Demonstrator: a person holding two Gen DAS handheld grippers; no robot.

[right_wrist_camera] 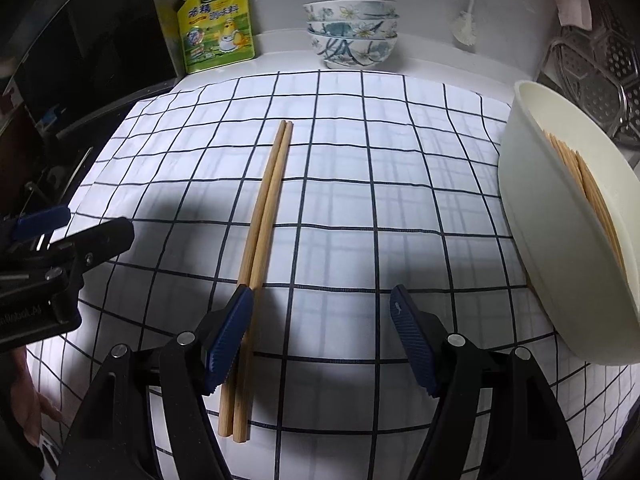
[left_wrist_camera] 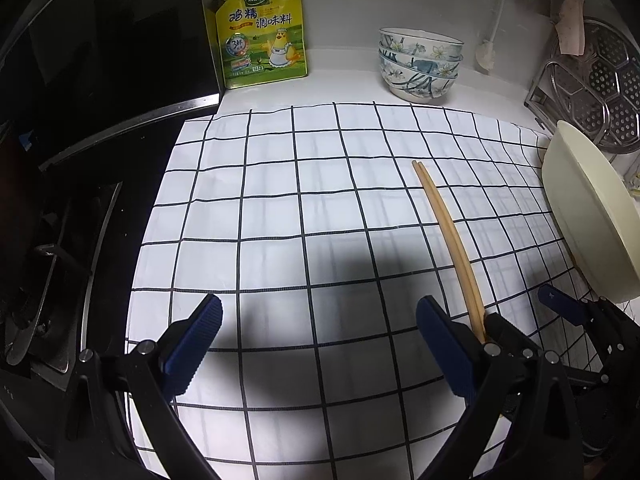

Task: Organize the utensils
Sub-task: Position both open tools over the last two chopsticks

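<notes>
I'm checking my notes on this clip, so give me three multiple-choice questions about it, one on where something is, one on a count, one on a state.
1. Where do the loose chopsticks lie?
A. On the checked cloth
B. In the patterned bowls
C. On the stove

2. How many patterned bowls are stacked?
A. One
B. Three
C. Five

3. How is the right gripper?
A. Shut on the chopsticks
B. Open
C. Out of view

Answers: 1 A, the pair rests flat on the grid; 2 B, three rims show; 3 B, its fingers stand wide apart.
</notes>
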